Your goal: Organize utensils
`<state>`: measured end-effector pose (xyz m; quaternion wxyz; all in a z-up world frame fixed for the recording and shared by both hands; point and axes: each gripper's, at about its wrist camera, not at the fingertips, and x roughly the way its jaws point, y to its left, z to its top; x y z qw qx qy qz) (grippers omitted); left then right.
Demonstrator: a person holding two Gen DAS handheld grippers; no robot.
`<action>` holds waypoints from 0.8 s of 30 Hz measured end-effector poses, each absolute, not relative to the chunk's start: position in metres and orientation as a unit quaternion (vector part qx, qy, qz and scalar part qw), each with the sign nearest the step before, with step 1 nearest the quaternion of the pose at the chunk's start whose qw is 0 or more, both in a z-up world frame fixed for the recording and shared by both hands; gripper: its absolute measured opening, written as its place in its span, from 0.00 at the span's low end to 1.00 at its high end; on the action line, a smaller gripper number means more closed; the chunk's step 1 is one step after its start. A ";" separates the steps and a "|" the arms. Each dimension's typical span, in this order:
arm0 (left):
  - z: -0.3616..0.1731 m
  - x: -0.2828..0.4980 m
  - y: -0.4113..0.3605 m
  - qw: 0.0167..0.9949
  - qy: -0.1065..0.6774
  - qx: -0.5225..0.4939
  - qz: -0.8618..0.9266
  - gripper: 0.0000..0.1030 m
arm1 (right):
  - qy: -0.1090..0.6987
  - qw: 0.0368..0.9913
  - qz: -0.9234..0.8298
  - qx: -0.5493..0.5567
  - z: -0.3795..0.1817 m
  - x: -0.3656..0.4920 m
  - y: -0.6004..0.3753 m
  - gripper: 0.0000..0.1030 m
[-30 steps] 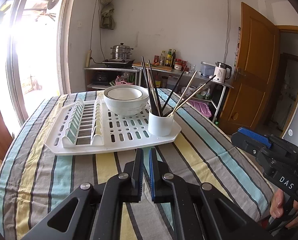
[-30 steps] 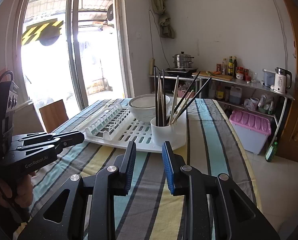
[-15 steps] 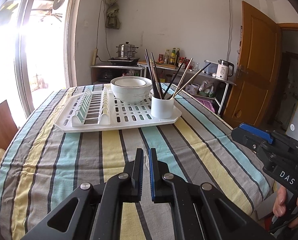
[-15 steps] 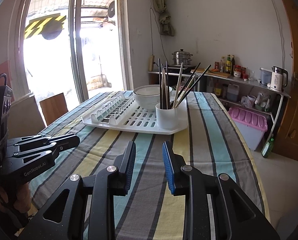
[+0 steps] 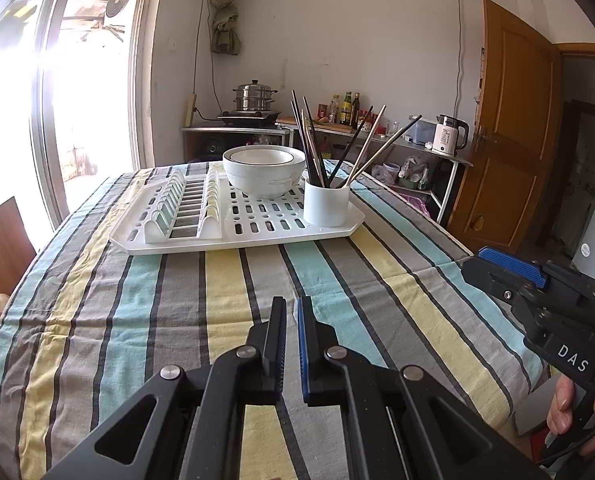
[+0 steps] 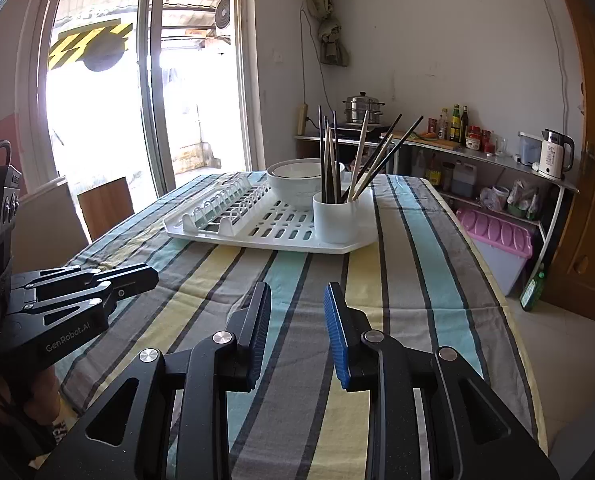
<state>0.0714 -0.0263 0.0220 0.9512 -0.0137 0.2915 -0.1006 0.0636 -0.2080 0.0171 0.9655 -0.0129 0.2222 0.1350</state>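
Several dark and pale chopsticks (image 5: 317,148) stand in a white cup (image 5: 325,205) on the right end of a white dish rack tray (image 5: 257,236). A white bowl (image 5: 263,170) sits on the tray behind the cup. My left gripper (image 5: 291,312) hovers over the striped tablecloth well short of the tray, its jaws almost together with nothing between them. My right gripper (image 6: 297,300) is open and empty, also short of the tray (image 6: 281,240) and cup (image 6: 335,220). Each gripper shows at the side of the other's view: right gripper (image 5: 509,272), left gripper (image 6: 137,278).
The striped tablecloth (image 5: 177,300) covers the table between the grippers and the tray. A wooden chair back (image 6: 105,204) stands at the left edge. A shelf with pot, bottles and kettle (image 6: 553,154) lines the far wall; a pink bin (image 6: 497,240) sits by the table's right side.
Both grippers have drawn back and dipped a little, so the tray and cup look farther off and more tablecloth shows. The jaws stand as before.
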 end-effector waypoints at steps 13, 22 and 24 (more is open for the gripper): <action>0.019 0.073 -0.025 0.951 0.294 -0.012 -0.099 0.04 | 0.224 0.965 0.137 -0.013 0.016 0.065 -0.207 0.28; 0.018 0.073 -0.026 0.951 0.294 -0.008 -0.099 0.04 | 0.226 0.964 0.137 -0.012 0.016 0.065 -0.207 0.28; 0.018 0.073 -0.027 0.951 0.294 -0.008 -0.099 0.04 | 0.226 0.964 0.137 -0.012 0.016 0.065 -0.207 0.28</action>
